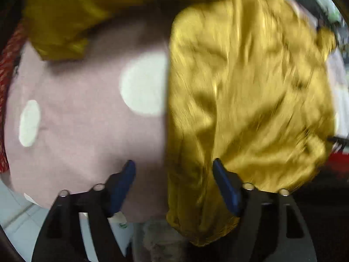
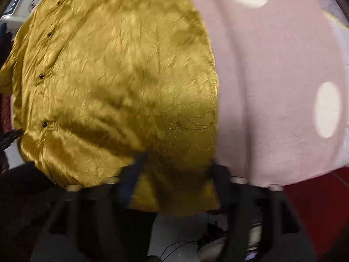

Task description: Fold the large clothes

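Left wrist view: the left gripper [image 1: 173, 168] has its blue-padded jaws spread wide, and the straight edge of the mustard-yellow shirt [image 1: 250, 91] runs down between them, nearer the right-hand pad, with a bunched corner of cloth drooping past the jaws toward the camera. Nothing shows the jaws pinching the fabric. Beyond them the shirt lies crumpled across the right half of the picture, while the pink spotted cover [image 1: 87, 120] with its big white dots spreads on the other side; more yellow cloth heaps along the far edge. A strip of red patterned fabric [image 1: 8, 83] shows at the far left rim. From the right wrist camera, the right gripper [image 2: 176, 166] is dark and smeared by motion blur; its jaws stand apart, and a flap of the shirt [image 2: 113, 76] hangs down between them, though I cannot tell if it is gripped. The shirt's row of dark buttons [image 2: 44, 124] runs up the left, and the pink cover [image 2: 272, 87] fills the right side.
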The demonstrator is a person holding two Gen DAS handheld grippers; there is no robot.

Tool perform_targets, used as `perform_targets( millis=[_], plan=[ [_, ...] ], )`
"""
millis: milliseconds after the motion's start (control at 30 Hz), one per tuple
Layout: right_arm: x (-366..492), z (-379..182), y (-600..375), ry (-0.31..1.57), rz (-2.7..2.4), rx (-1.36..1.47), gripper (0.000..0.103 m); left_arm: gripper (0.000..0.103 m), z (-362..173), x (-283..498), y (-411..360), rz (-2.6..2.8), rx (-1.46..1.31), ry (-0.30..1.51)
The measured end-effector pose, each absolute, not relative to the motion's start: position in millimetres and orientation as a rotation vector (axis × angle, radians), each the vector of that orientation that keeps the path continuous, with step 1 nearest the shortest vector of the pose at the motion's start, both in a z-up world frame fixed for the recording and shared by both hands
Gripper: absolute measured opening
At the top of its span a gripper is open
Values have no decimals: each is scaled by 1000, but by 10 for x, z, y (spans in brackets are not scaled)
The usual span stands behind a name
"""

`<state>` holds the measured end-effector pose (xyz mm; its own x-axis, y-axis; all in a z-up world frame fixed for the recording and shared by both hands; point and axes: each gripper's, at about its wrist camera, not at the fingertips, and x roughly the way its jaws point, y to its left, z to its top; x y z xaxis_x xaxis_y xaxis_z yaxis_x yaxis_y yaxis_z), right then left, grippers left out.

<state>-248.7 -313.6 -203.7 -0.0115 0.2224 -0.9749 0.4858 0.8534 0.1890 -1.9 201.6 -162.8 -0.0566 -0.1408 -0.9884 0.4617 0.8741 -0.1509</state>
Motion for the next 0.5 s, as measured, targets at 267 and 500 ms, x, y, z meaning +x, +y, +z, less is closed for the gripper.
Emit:
perform_targets(
  millis=[267,500],
  plan=[
    [-2359,-1564,-4087,1484,-342,606,74,81,-695,478,1916,-582,344,1346],
    [-1660,-861,-4638,1541,-290,371,74,89,167,1298,1740,-631,622,1254]
  ],
)
